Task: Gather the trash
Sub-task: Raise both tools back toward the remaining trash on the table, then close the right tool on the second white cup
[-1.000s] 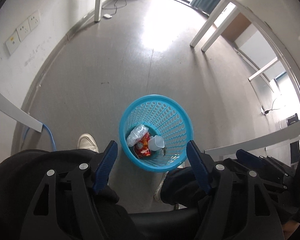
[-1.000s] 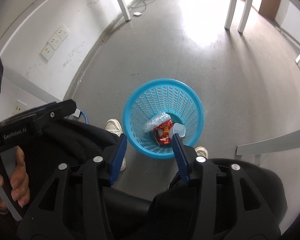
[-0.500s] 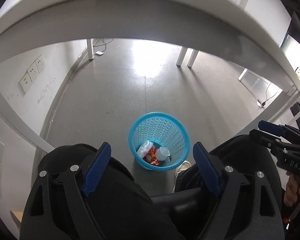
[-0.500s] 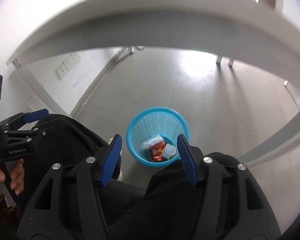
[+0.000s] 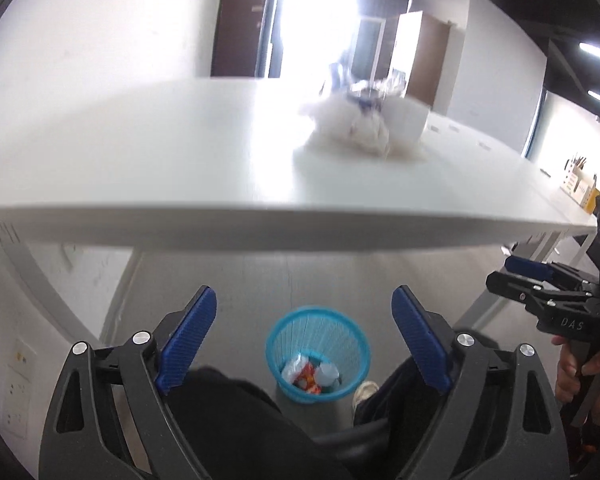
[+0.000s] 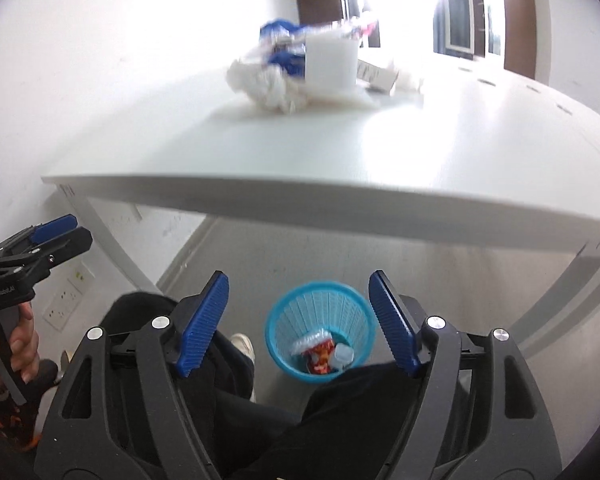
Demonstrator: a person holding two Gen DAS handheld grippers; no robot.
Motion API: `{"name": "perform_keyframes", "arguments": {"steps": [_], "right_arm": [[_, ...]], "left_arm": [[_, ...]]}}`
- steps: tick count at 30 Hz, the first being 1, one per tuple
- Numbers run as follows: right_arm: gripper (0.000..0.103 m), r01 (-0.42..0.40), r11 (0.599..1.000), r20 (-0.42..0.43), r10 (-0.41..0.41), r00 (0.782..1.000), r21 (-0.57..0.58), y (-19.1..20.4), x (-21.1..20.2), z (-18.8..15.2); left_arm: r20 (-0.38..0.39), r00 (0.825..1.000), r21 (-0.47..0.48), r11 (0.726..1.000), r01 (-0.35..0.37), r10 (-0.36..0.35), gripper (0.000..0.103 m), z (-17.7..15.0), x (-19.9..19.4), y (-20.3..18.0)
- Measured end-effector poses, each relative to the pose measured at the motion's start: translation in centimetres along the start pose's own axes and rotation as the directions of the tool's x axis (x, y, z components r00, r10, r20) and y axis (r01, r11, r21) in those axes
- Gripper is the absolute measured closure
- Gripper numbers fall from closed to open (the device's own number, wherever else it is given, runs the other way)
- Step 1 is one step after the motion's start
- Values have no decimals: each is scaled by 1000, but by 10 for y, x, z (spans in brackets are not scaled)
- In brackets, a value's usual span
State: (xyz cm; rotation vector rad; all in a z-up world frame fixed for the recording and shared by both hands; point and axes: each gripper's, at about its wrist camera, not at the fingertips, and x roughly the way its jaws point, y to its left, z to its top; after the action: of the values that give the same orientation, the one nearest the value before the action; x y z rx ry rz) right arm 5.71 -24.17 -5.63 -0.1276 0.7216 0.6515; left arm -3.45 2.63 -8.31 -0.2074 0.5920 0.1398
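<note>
A blue plastic basket (image 5: 318, 354) stands on the floor under the white table (image 5: 180, 168); it holds a red wrapper (image 5: 309, 378), a clear bag and a small clear cup. It also shows in the right wrist view (image 6: 320, 332). On the table top lies a pile of trash: crumpled white tissue (image 6: 266, 82), a white cup (image 6: 332, 62), blue plastic and a wrapper, blurred in the left wrist view (image 5: 366, 124). My left gripper (image 5: 304, 340) is open and empty. My right gripper (image 6: 300, 316) is open and empty. Both are in front of the table edge.
The person's dark-trousered legs and a white shoe (image 6: 242, 346) are beside the basket. White table legs (image 6: 108, 240) stand left and right. Wall sockets (image 6: 66, 296) are low on the left wall. Cabinets and bright windows are behind the table.
Both grippers have risen from under the table and tilted up. The table top and its trash pile have come into view; the basket now looks smaller and lower.
</note>
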Motion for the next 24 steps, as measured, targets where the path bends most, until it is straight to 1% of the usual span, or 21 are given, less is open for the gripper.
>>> {"name": "perform_keyframes", "arguments": {"steps": [4,5,8,14,16,21,24], "right_arm": [[31,6,1000,70,-6,998,0,-2,-10,30],[28,8,1000,86,-8,996,3,-2,-10,38],[26,8,1000,128,-11,992,23,-6,-7,62],[25,3,997,178,-16,984,75,-20,6,98],[24,8,996,185,-23,982,84,-23,15,108],[23,10,995,177,-28,984,103,-25,44,137],[22,16,996,166,-31,986,90,-21,59,153]], "left_arm": [[77,997,40,999,-22,19,15,29,-8,-7],[90,996,44,999,-21,17,15,38,-10,-7],[105,994,47,999,-5,0,15,56,-5,-10],[137,990,39,999,20,-25,15,89,9,-18],[154,987,44,999,32,-38,15,100,14,-22],[178,983,59,998,34,-44,15,119,25,-29],[176,983,62,997,47,-58,15,129,34,-32]]}}
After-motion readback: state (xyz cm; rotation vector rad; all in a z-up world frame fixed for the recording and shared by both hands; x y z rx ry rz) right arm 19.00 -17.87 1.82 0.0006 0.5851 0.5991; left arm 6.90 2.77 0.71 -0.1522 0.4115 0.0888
